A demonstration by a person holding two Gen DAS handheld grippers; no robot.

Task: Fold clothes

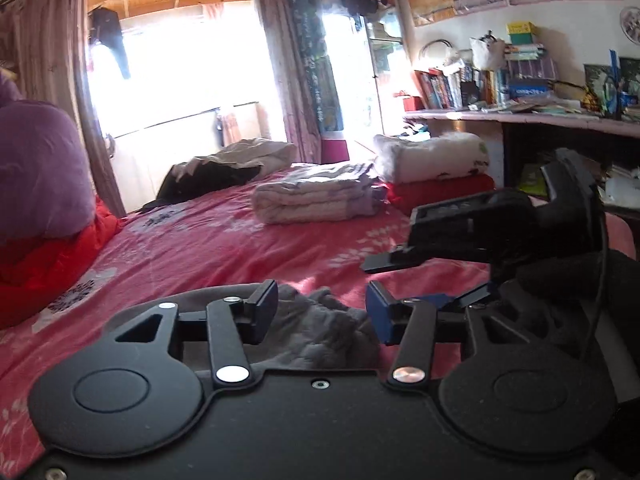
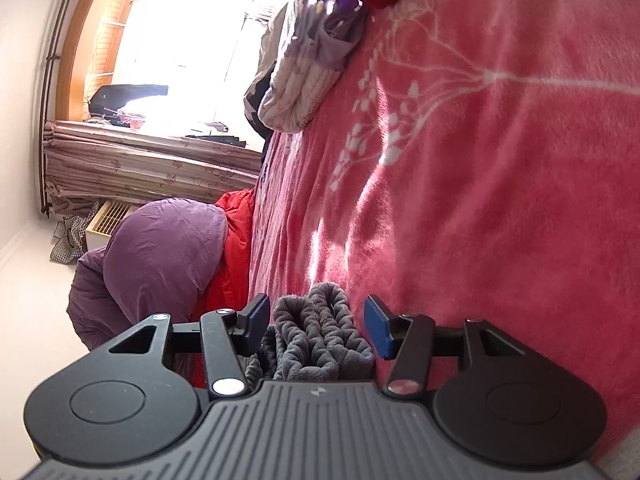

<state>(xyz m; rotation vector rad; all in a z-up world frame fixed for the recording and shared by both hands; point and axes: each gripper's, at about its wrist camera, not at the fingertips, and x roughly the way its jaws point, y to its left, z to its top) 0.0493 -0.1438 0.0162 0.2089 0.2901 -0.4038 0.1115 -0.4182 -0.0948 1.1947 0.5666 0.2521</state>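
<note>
A grey fleece garment (image 1: 320, 328) lies bunched on the pink flowered bed (image 1: 240, 248), close to the near edge. My left gripper (image 1: 322, 312) stands open around it, and its pads do not press the cloth. In the right wrist view, which is rolled on its side, the same grey garment (image 2: 316, 336) sits between the fingers of my right gripper (image 2: 316, 318). That gripper stands open too, with slim gaps beside the pads. The right gripper (image 1: 416, 280) also shows in the left wrist view, just right of the left one, pointing left over the bed (image 2: 480, 200).
A folded striped quilt (image 1: 316, 196) lies mid-bed, with a white blanket (image 1: 432, 156) on a red one behind it. A dark and white garment (image 1: 212, 172) lies by the window. A purple duvet (image 1: 36, 168) rests on red bedding at left. A cluttered desk (image 1: 520, 116) stands at right.
</note>
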